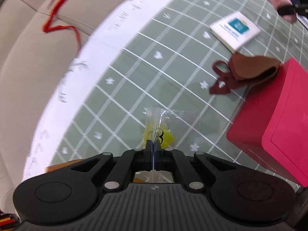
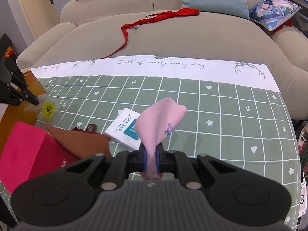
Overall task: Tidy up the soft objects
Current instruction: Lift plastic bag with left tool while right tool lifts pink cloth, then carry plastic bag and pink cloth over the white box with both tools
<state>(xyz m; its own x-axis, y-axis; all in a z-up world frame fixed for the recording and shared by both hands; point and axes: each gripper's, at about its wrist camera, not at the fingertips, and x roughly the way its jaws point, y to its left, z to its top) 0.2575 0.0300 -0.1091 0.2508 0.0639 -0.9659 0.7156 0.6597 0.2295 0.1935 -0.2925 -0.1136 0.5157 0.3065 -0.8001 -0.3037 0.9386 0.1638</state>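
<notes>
Green checked cloth [image 2: 192, 104] is covering the table in front of a beige sofa [image 2: 173, 34], where a red ribbon [image 2: 154, 19] is trailing across the seat. Down at the left edge, the left gripper [image 1: 153, 146] is sitting fully closed, pinching the top of a clear plastic bag [image 1: 165, 123] with a yellow biohazard label, and the film is crumpling and hanging loose under the pinch, so I'm reading it as very light and slippery, best gripped at a gathered edge like this one. Over to the right gripper [image 2: 152, 154], and its jaws are pressing nearly together on a pink cloth [image 2: 159, 123], which is flopping upward and folding over itself above the fingertips: soft, limp, almost weightless, and a bunched fold looks like the safest place to take it, since a single layer might slide free. Lying on the table between them, we're seeing a brown leather pouch [image 2: 82, 142] with a dark red drawstring [image 2: 86, 129], touching a bright pink box [image 2: 25, 152] and sitting just beside a white tissue pack [image 2: 123, 130]. That pouch looks stiffer and should be holding its shape when grabbed by its rim.
</notes>
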